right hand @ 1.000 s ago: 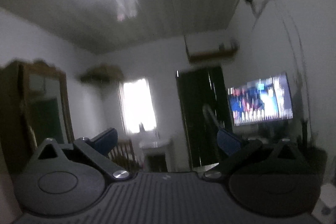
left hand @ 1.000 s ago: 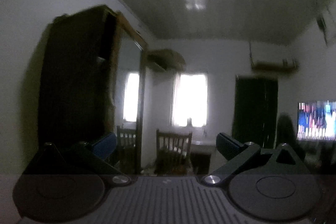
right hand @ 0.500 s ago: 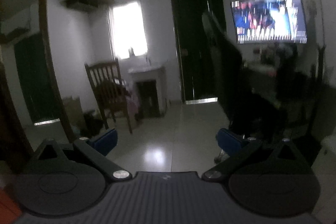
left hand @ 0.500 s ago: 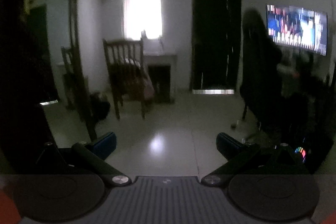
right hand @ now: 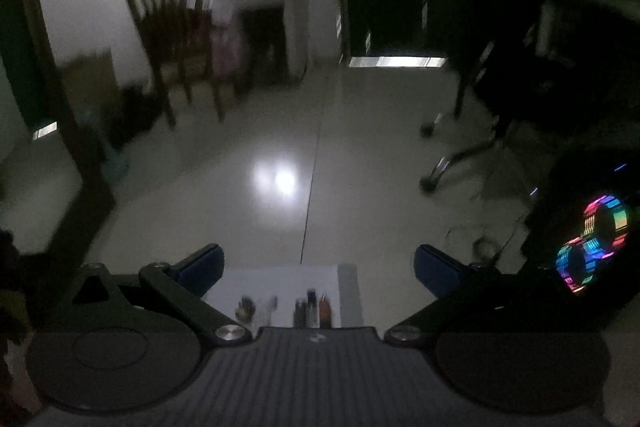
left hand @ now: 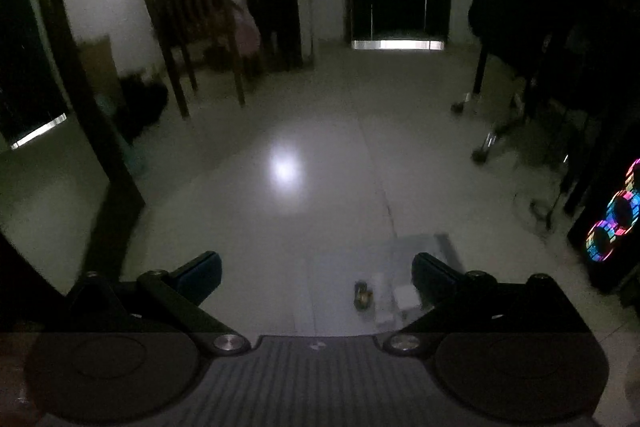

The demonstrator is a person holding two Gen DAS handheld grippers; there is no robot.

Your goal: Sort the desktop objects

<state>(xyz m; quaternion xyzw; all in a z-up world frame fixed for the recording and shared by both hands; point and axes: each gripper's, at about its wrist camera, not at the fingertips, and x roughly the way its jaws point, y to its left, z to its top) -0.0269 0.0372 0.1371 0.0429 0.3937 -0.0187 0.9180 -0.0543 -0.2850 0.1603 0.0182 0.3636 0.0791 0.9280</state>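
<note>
both tools are released and holding nothing, the left tool and right tool raised above a pale worktop, probably so the person can survey it before picking. the small desktop objects lie low between the fingers, too blurred to name; beyond, the tiled floor and a wooden chair.

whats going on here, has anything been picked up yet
Nothing is held yet. Both the left tongs and the right tongs are open and empty, hanging over a dim room with a shiny floor. A pale work surface with a few small items shows just ahead of the right tongs; they are too blurred to identify. The left wrist view catches small objects there too. Sorting has not visibly begun.
</note>
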